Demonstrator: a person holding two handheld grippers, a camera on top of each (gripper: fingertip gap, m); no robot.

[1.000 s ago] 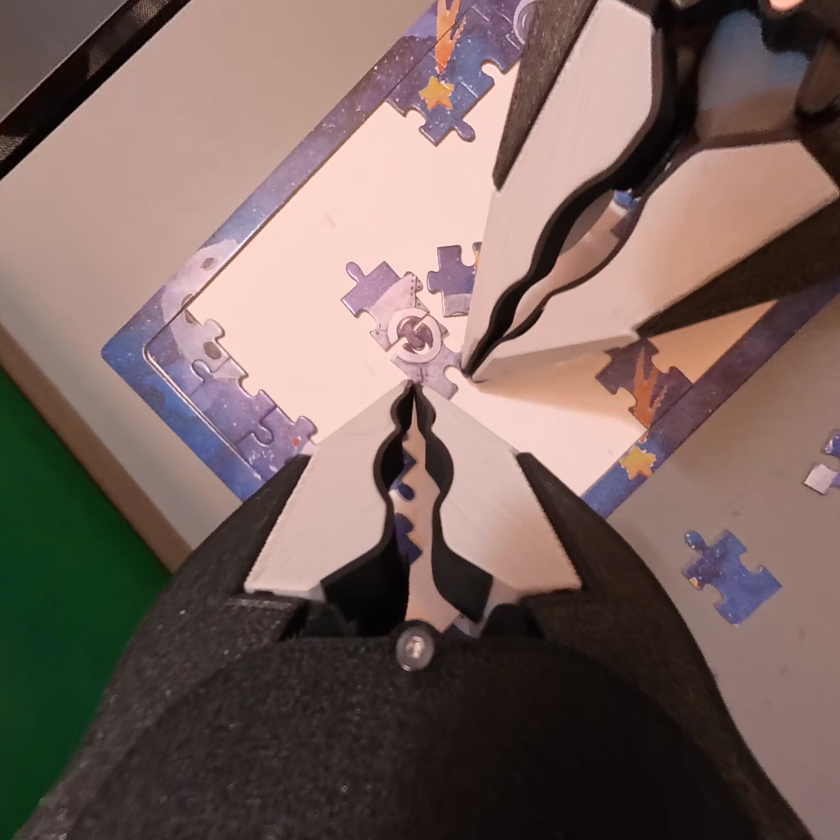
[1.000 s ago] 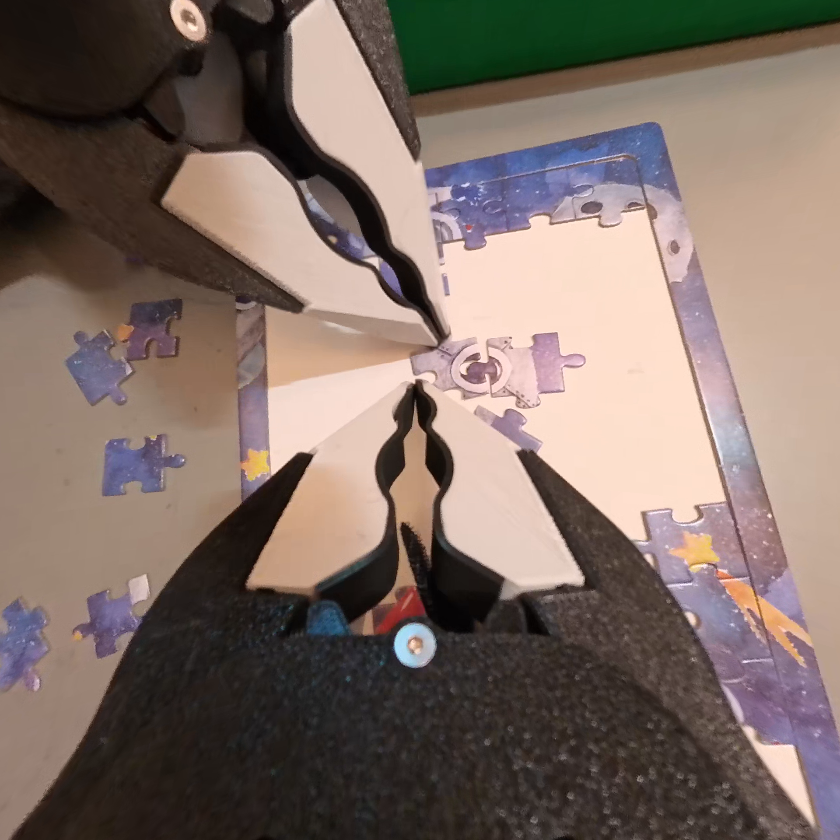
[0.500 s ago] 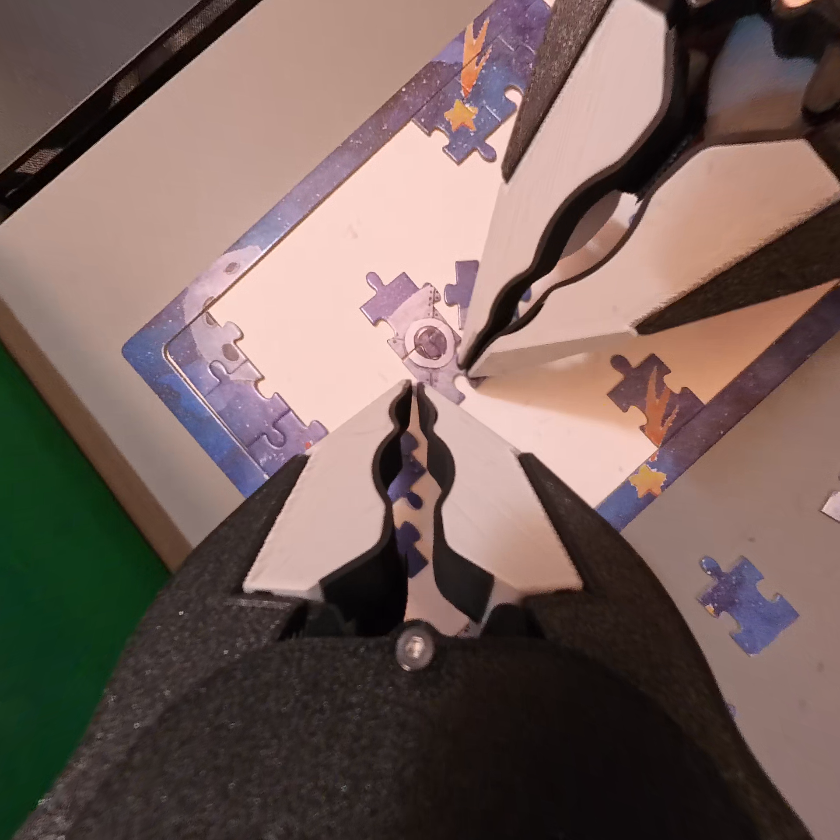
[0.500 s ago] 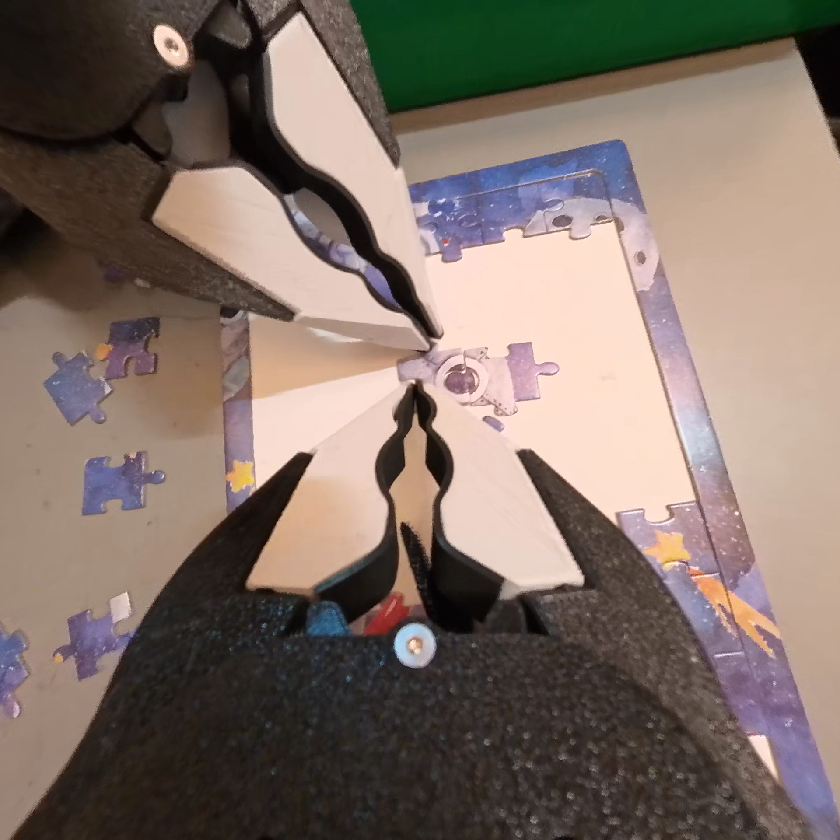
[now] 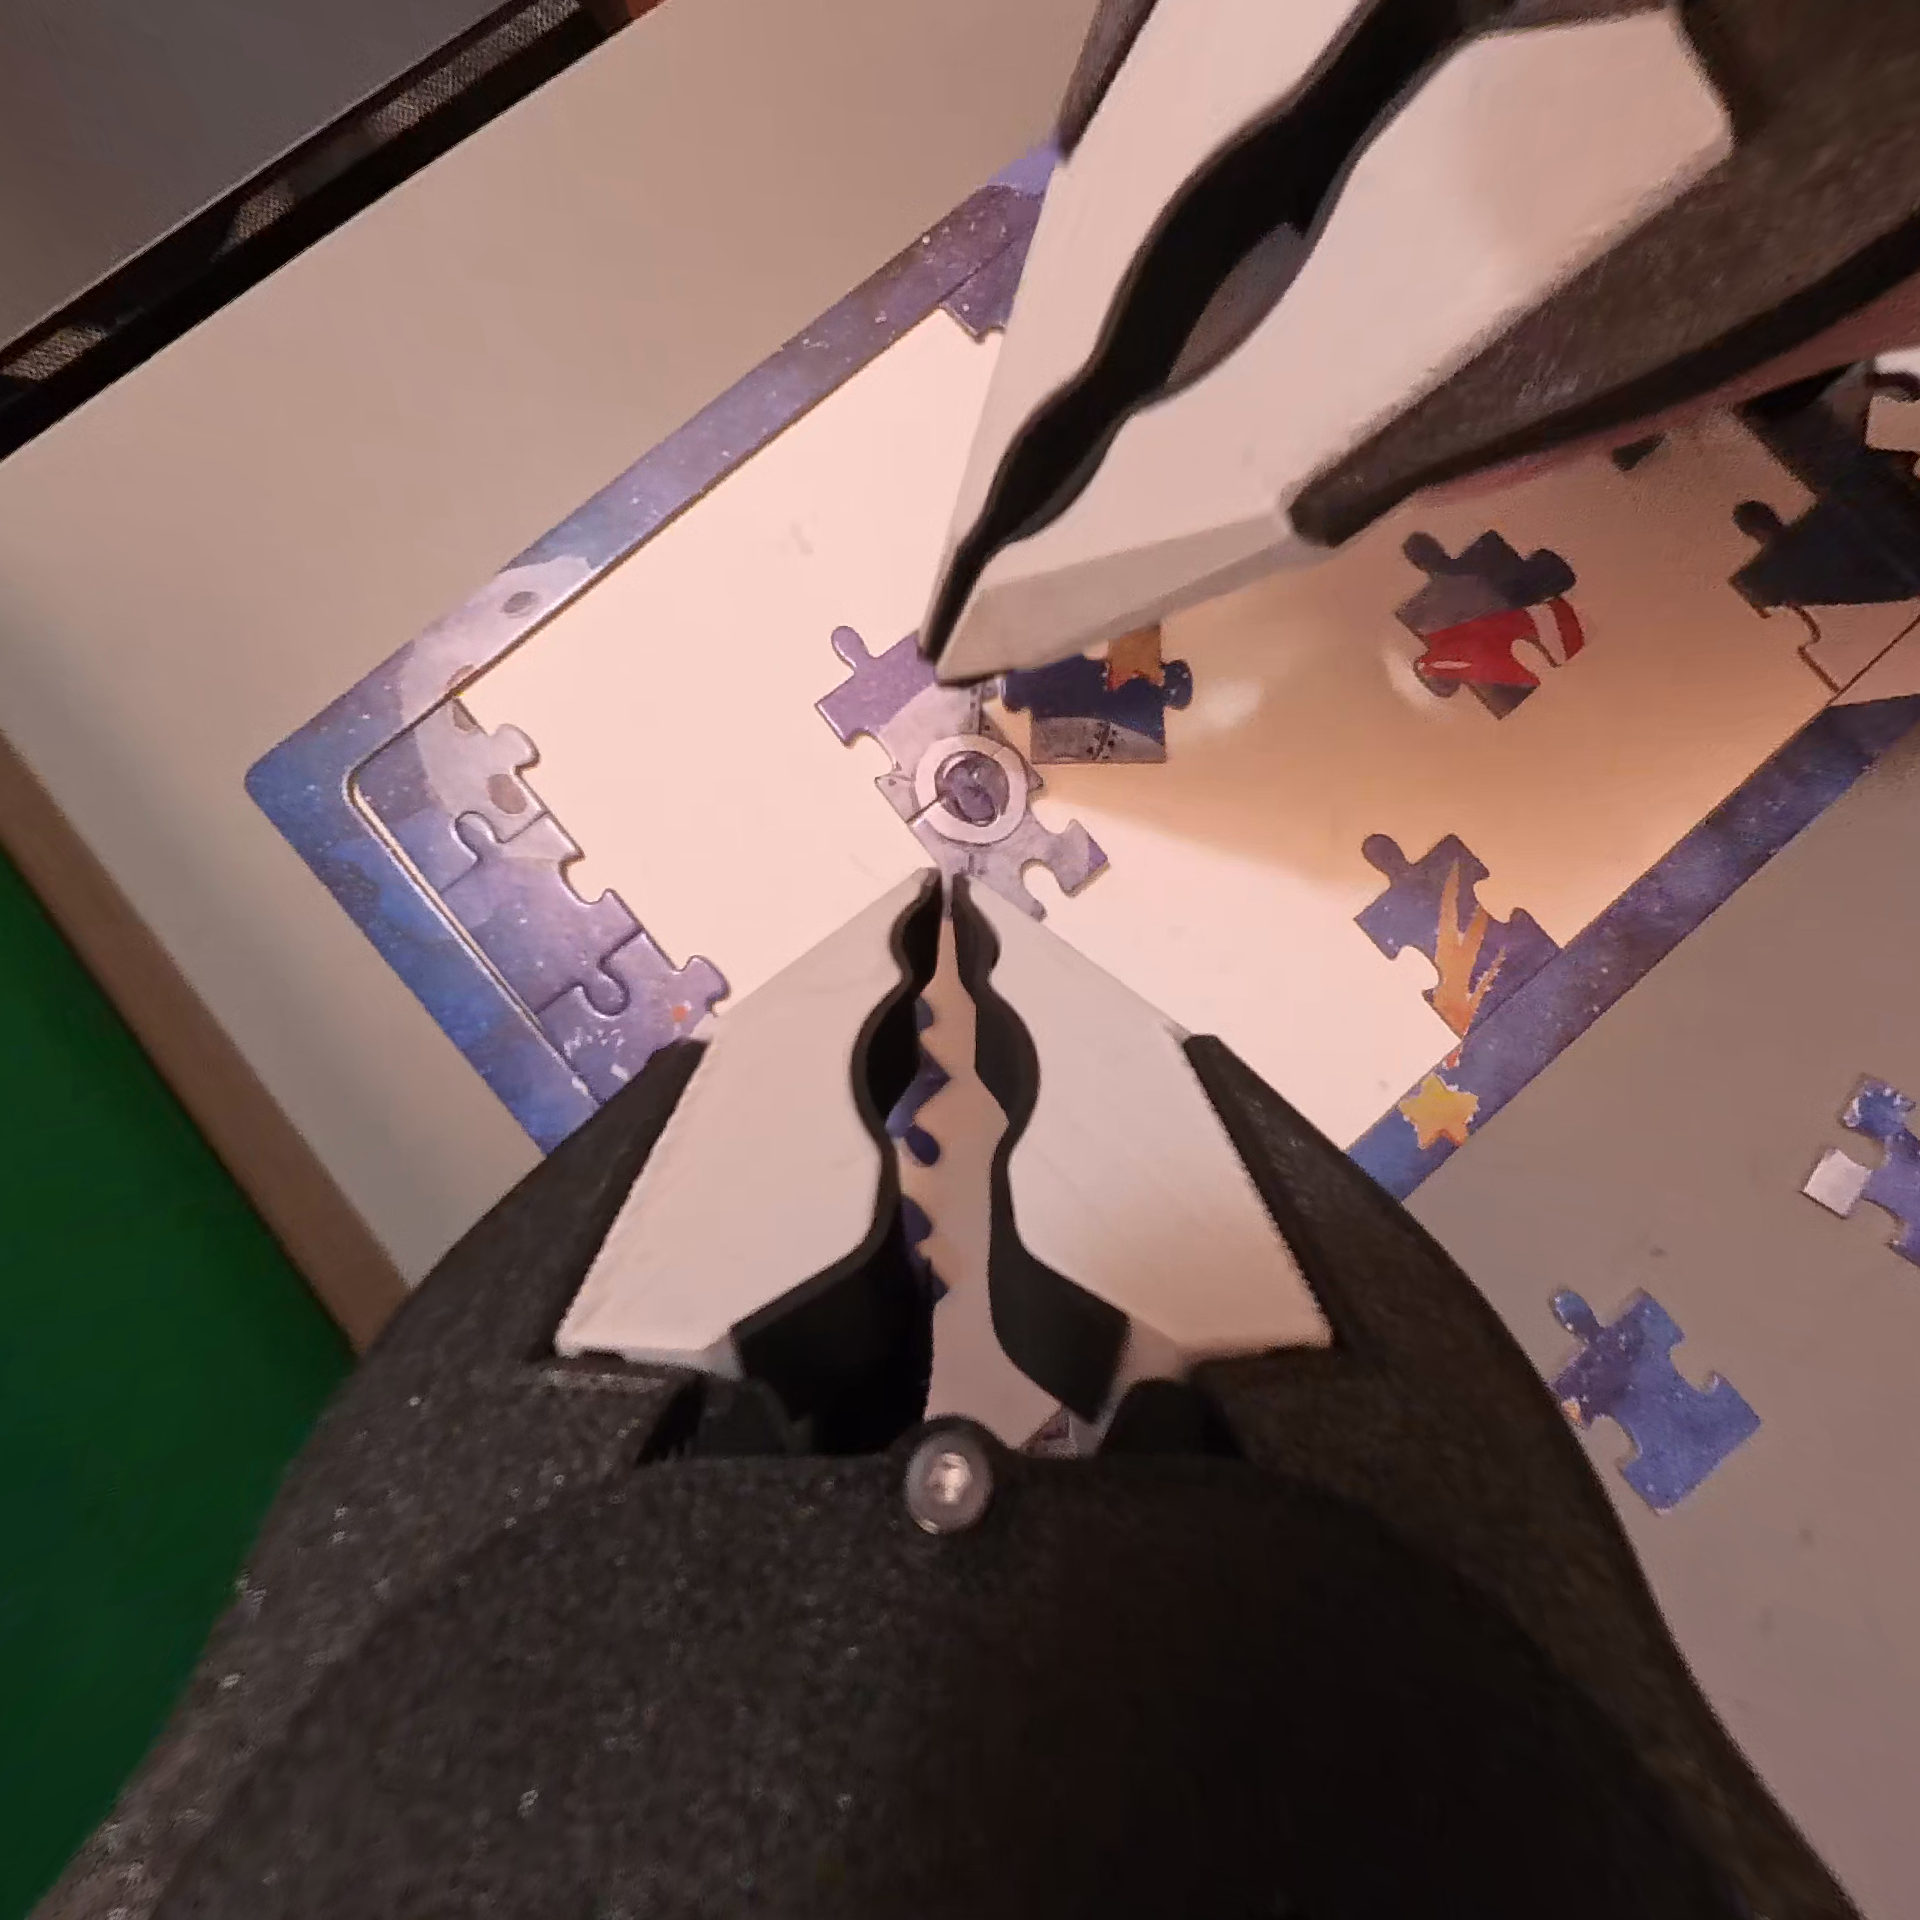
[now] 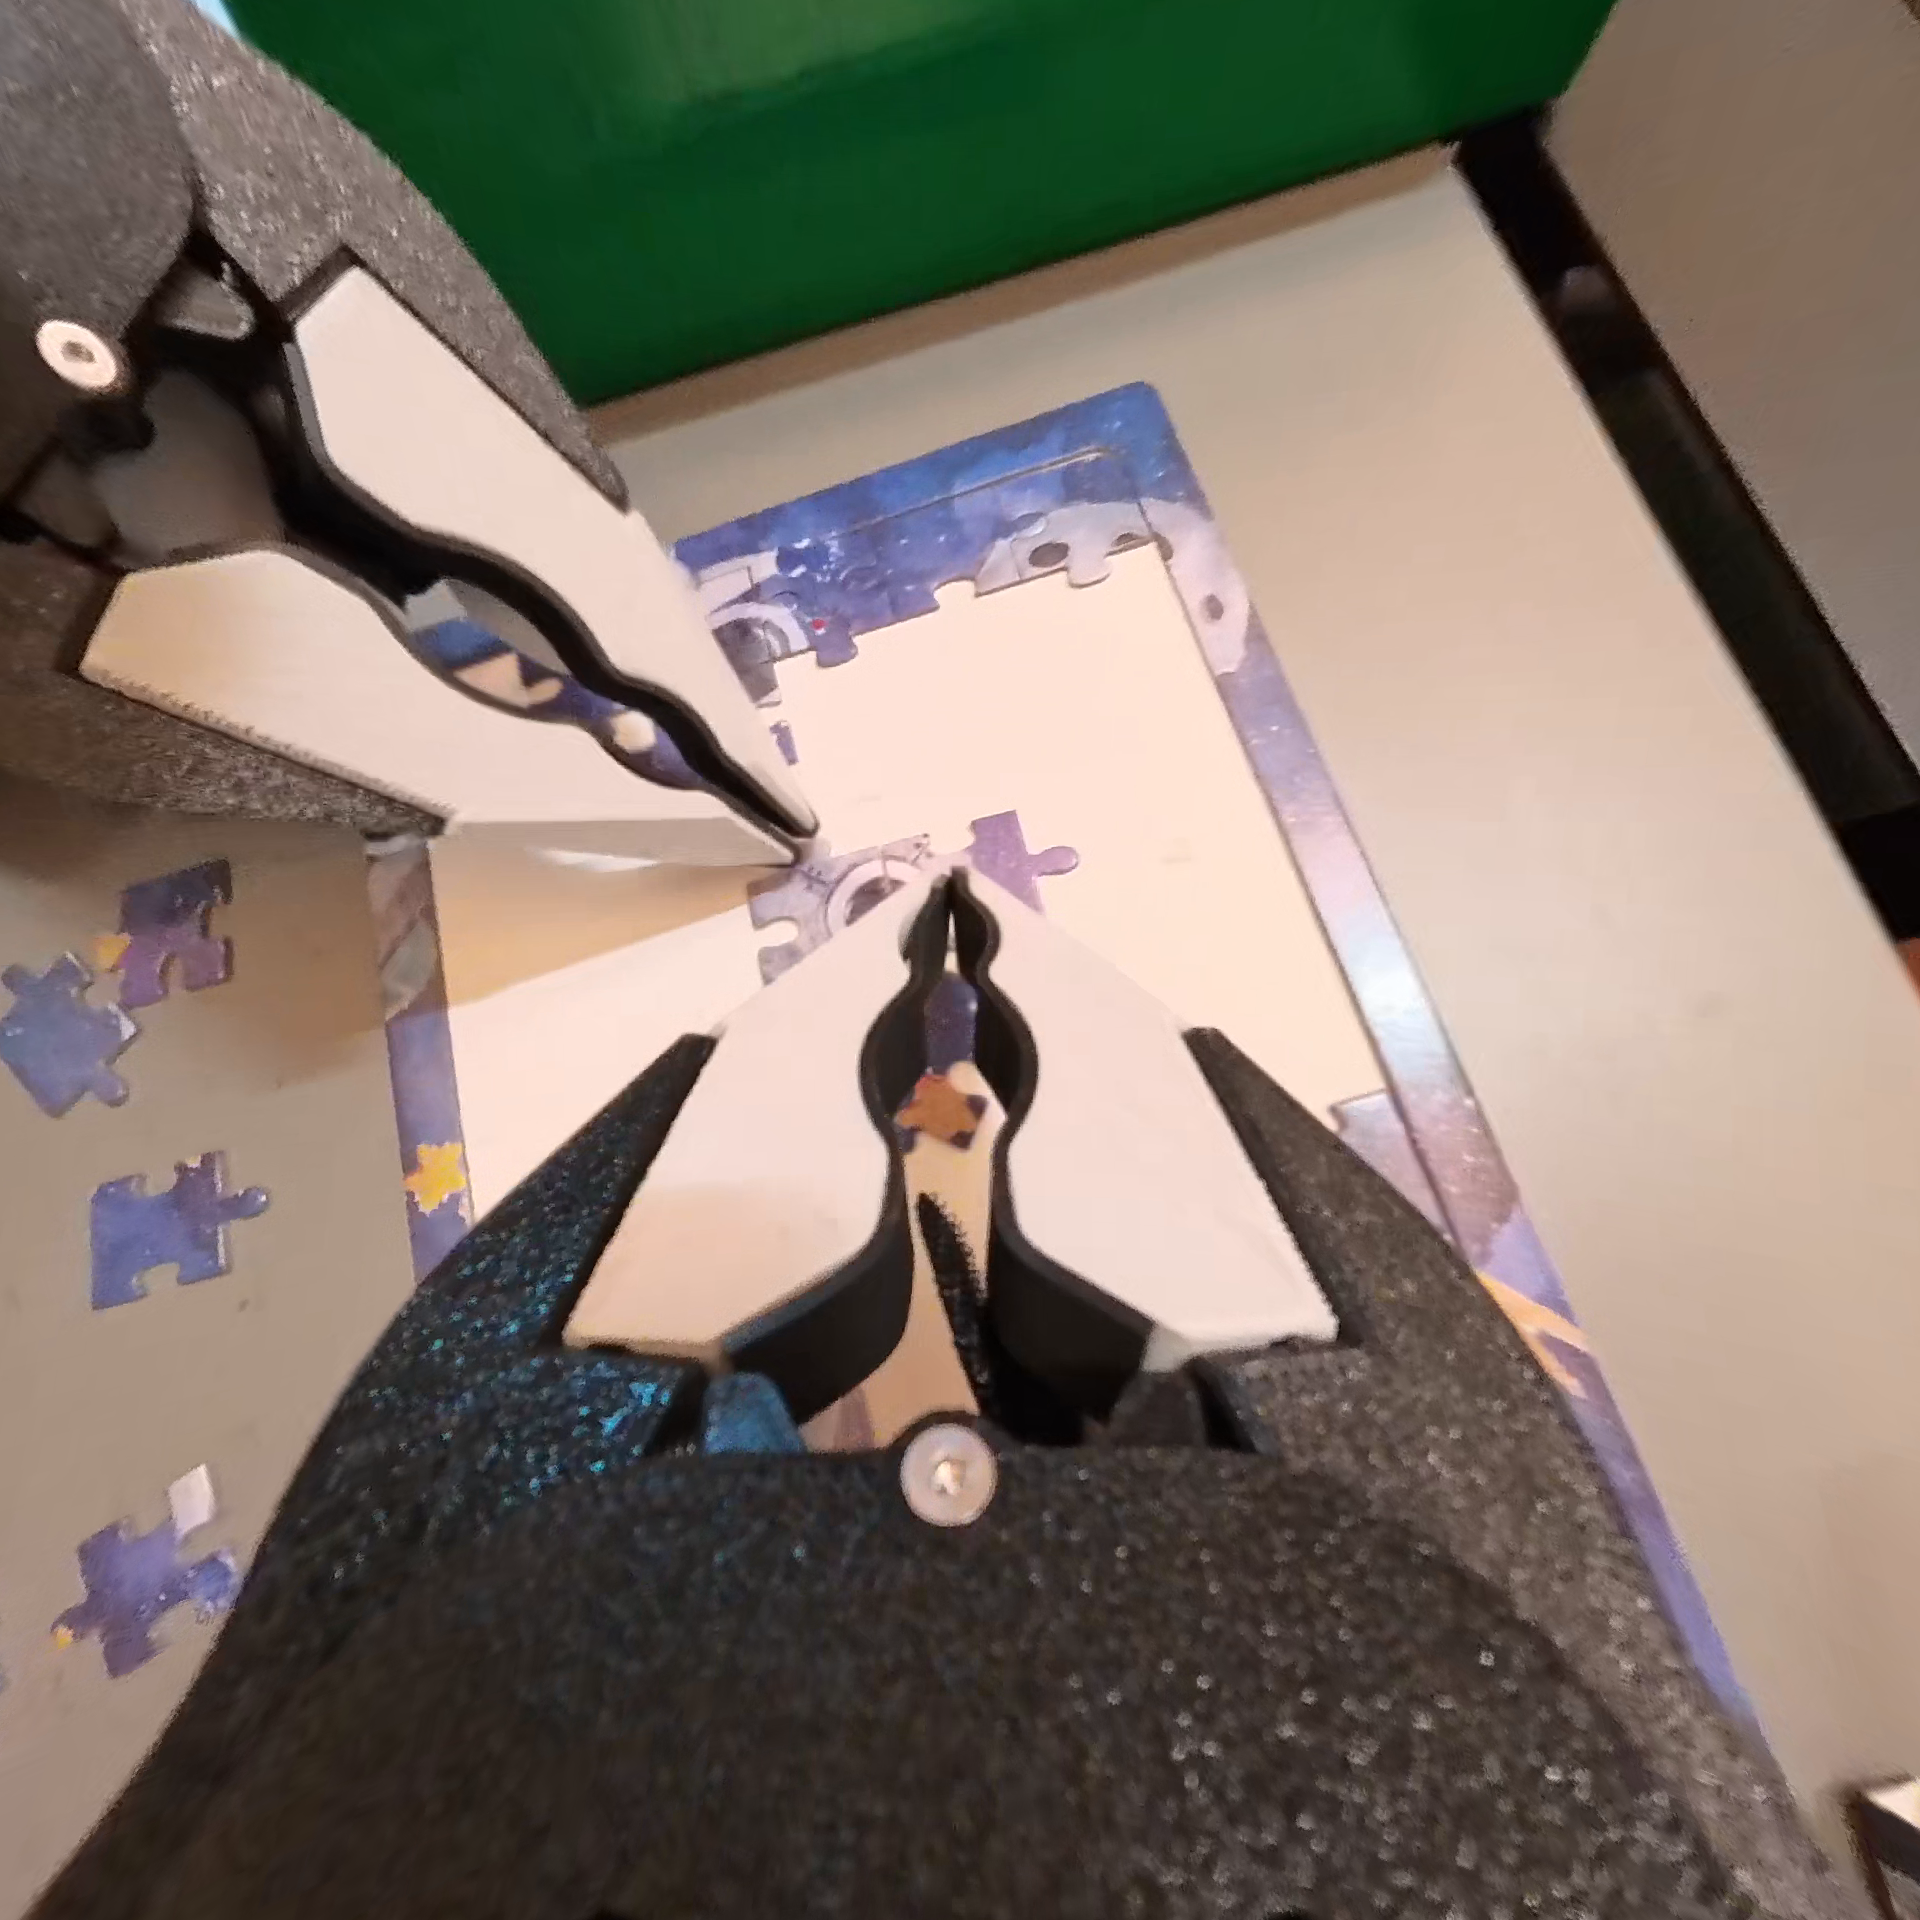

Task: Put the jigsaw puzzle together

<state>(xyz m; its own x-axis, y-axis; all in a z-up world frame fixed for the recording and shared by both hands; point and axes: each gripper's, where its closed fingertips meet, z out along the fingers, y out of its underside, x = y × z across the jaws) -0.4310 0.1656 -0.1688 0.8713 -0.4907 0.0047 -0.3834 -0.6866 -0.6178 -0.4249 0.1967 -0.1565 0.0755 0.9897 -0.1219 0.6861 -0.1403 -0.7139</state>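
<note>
Far left in the left wrist view there's green floor, then the pale tabletop (image 5: 540, 343) with the blue puzzle frame (image 5: 312, 790) lying on it, a run of joined edge pieces (image 5: 540, 883) already seated at its left end. In the middle, the left gripper (image 5: 943, 881) has its fingers clenched together, nothing between them, tips just beside the grey-and-purple joined pair with a ring motif (image 5: 961, 805) on the bare tray interior. From above, the right gripper (image 5: 948, 665) comes in, fingers pressed closed too and empty, its tip touching that pair's upper edge. Just right of there lies a dark piece with an orange star (image 5: 1101, 717), then a red-marked piece (image 5: 1486, 649), a comet piece (image 5: 1455, 935) by the frame, and loose blue pieces (image 5: 1642, 1413) out on the tabletop.
</note>
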